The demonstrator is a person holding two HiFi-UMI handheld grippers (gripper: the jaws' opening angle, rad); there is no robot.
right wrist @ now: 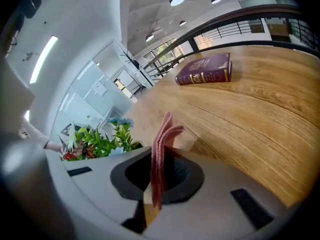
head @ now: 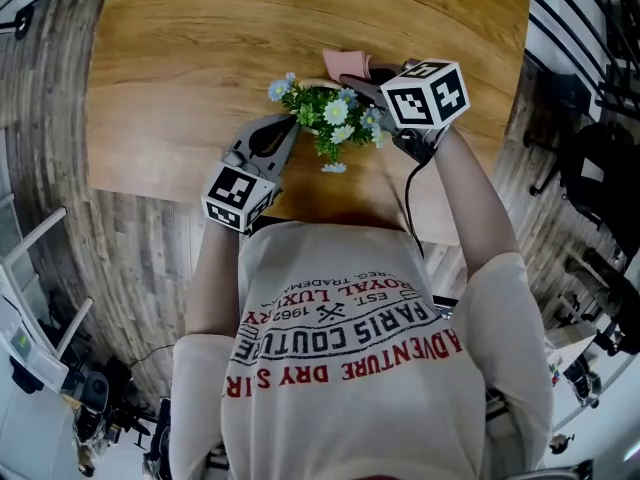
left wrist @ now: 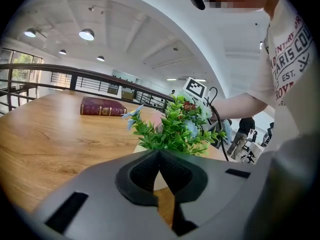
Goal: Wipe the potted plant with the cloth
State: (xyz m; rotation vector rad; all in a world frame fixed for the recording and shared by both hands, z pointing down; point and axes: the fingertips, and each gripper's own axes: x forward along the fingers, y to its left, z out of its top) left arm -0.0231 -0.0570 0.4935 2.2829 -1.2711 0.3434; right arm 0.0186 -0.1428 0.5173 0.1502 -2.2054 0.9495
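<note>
Just beyond potted plant [head: 333, 118] on desk [head: 200, 58]: right claw [right wrist: 157, 176] clamped on pink cloth [right wrist: 161, 144], likely soft, limp, light; best held by folded edge. Left claw [left wrist: 159, 156] beside plant, closed, empty. Foliage likely fragile.

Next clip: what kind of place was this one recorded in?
Probably an open-plan office, perhaps on an upper level or mezzanine. A black railing runs behind the wooden table, recessed ceiling lights shine overhead, and glass-walled rooms show beyond.
</note>
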